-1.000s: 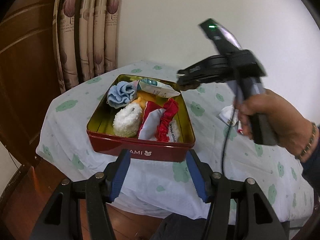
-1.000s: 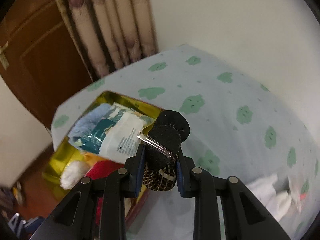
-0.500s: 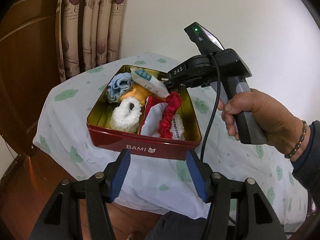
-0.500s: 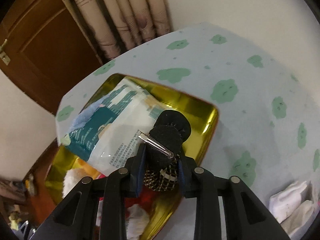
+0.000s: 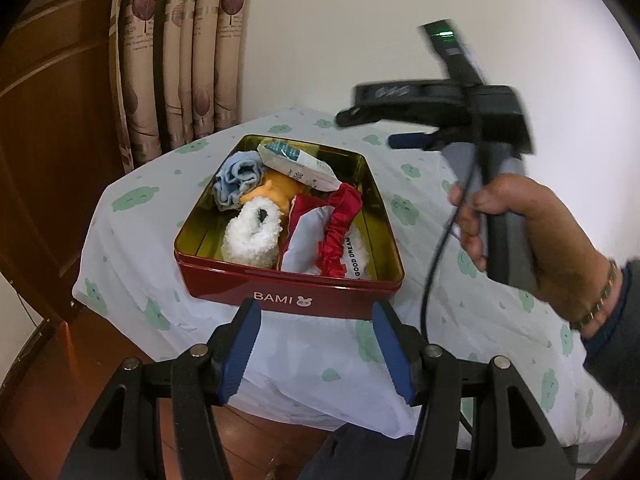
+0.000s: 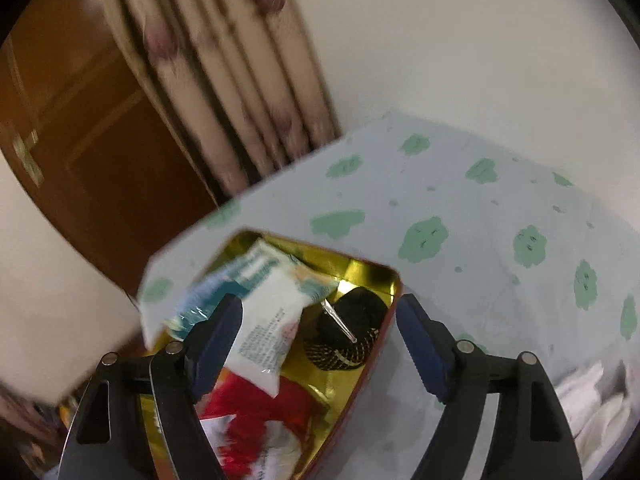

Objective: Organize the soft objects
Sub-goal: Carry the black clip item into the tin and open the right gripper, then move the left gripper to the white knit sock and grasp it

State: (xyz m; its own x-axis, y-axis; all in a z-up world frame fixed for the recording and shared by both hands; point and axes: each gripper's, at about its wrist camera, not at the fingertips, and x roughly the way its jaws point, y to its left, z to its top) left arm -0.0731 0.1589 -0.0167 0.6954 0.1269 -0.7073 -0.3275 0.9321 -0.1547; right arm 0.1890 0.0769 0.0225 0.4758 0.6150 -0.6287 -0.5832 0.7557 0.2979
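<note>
A red tin (image 5: 288, 296) with a gold inside sits on the cloud-print tablecloth (image 5: 404, 212). It holds a blue cloth (image 5: 238, 178), a tissue pack (image 5: 298, 164), a white fluffy piece (image 5: 252, 236) and a red scrunchie (image 5: 340, 224). My left gripper (image 5: 315, 308) stays open just in front of the tin's near wall. My right gripper (image 6: 318, 308), its jaws opening, hovers above the tin's corner (image 6: 394, 280). A black bow hair clip (image 6: 348, 332) lies free in that corner beside the tissue pack (image 6: 272, 320); no pad touches it. From the left wrist view, a hand holds the right gripper (image 5: 368, 130) above the tin's far right.
White soft items (image 6: 592, 396) lie on the tablecloth to the right of the tin. Patterned curtains (image 5: 180, 60) and a wooden door (image 5: 52, 100) stand behind the table's far left corner. The table edge drops to a wooden floor (image 5: 92, 352) near me.
The right gripper carried the black bow clip over the tin, opened and let it drop into the corner, then drew back and up. The left gripper kept still.
</note>
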